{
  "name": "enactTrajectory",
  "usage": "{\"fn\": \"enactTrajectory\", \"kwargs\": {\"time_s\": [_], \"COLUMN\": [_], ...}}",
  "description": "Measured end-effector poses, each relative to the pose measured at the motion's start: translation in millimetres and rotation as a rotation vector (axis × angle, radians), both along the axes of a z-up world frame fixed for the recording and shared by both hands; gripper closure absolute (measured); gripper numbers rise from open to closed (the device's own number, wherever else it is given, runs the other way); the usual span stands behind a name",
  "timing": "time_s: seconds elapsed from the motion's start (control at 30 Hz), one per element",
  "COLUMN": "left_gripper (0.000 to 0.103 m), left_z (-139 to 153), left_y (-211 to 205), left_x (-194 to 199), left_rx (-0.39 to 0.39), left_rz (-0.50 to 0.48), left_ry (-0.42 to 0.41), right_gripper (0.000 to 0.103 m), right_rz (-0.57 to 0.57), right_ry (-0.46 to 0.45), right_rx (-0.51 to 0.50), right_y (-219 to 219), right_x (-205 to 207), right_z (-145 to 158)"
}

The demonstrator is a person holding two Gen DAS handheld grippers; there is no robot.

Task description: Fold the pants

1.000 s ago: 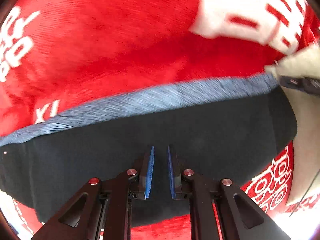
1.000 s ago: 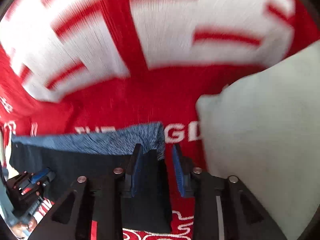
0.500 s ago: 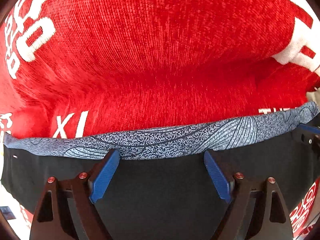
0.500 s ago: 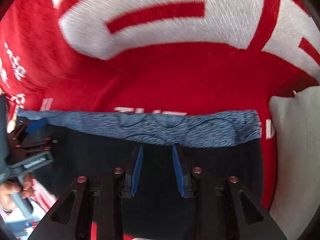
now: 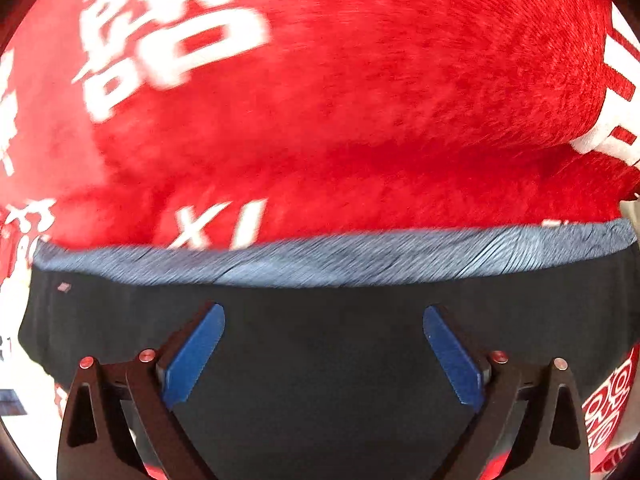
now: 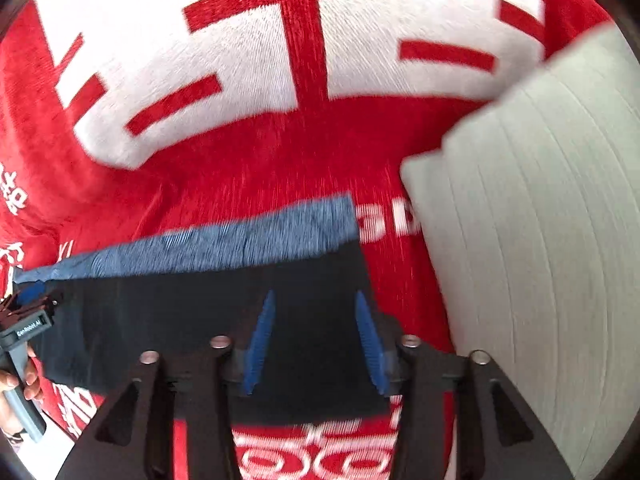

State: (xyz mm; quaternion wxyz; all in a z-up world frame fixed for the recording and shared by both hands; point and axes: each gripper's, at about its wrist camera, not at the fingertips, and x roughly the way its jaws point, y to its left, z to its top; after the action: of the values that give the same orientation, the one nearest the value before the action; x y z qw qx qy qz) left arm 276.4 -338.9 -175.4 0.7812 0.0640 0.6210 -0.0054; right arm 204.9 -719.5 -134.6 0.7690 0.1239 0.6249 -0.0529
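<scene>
The black pants lie folded on the red blanket, with a blue-grey patterned waistband along their far edge. My left gripper is wide open above the black cloth, holding nothing. In the right wrist view the pants and waistband lie left of centre. My right gripper is open over the pants' right edge, empty. The left gripper's body shows at the far left, held by a hand.
A red blanket with large white lettering covers the surface. A pale grey-green ribbed cushion lies to the right of the pants, close to my right gripper.
My left gripper drew back a little from the waistband, still wide open. My right gripper opened wider and shifted right to the pants' right edge, near the cushion.
</scene>
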Motion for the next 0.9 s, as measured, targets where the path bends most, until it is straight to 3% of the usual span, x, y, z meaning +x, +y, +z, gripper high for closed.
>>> {"fn": "enactTrajectory", "kwargs": {"time_s": [0.2, 0.5, 0.8, 0.9], "left_gripper": [0.002, 0.002, 0.002, 0.002], "left_z": [13, 12, -6, -9], "left_y": [57, 110, 182, 197], "left_x": [-30, -70, -58, -48], "left_rx": [0.022, 0.057, 0.053, 0.010], "left_rz": [0.071, 0.094, 0.122, 0.139], "left_ry": [0.017, 0.019, 0.009, 0.015], "right_gripper": [0.045, 0.044, 0.044, 0.044], "right_rz": [-0.019, 0.031, 0.077, 0.083], "right_ry": [0.041, 0.073, 0.038, 0.033], "right_rx": [0.029, 0.113, 0.243, 0.302], "right_y": [40, 132, 239, 266], "right_x": [-56, -83, -86, -88], "right_z": [3, -2, 0, -4]}}
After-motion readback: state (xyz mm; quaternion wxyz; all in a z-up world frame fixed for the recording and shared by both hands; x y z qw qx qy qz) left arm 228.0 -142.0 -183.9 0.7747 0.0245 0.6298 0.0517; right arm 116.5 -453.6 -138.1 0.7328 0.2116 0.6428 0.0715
